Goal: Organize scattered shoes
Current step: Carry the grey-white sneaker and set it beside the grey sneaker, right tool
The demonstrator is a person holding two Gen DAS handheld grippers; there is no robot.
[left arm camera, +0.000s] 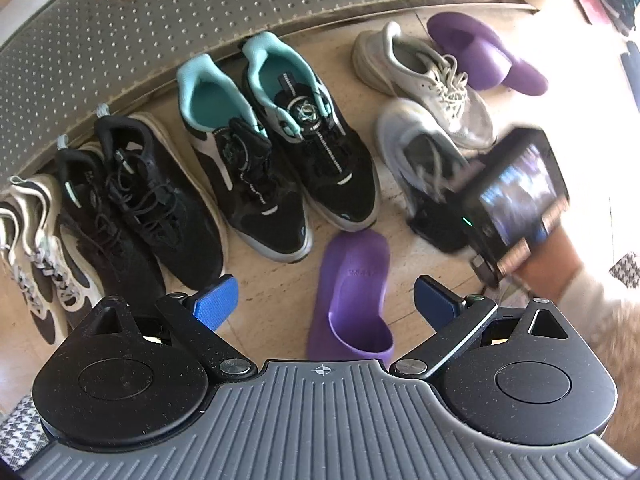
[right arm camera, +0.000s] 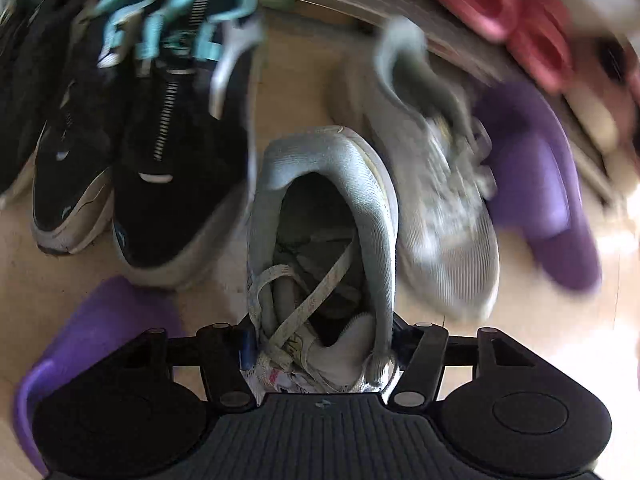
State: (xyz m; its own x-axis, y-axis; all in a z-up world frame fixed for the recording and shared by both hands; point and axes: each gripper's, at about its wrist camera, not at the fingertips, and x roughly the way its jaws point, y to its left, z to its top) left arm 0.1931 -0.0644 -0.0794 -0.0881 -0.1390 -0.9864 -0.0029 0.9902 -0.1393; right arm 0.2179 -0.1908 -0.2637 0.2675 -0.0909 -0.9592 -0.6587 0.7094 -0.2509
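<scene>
My left gripper (left arm camera: 326, 300) is open and points down over a purple slipper (left arm camera: 352, 280) lying alone on the beige floor. My right gripper (right arm camera: 324, 344) is shut on a grey sneaker (right arm camera: 328, 168), its pads pressing the shoe's sides near the laces, heel pointing away. In the left wrist view that gripper (left arm camera: 432, 208) and its sneaker (left arm camera: 404, 136) are blurred at the right, beside the matching grey sneaker (left arm camera: 424, 76). The second purple slipper (left arm camera: 484, 56) lies behind that one.
Along a perforated metal ledge (left arm camera: 160, 20) stand a black-and-teal pair (left arm camera: 280, 140), a black pair (left arm camera: 132, 192) and a white-and-black sneaker (left arm camera: 36, 232). Pink slippers (right arm camera: 500, 12) sit on the ledge. A person's hand (left arm camera: 560, 264) holds the right gripper.
</scene>
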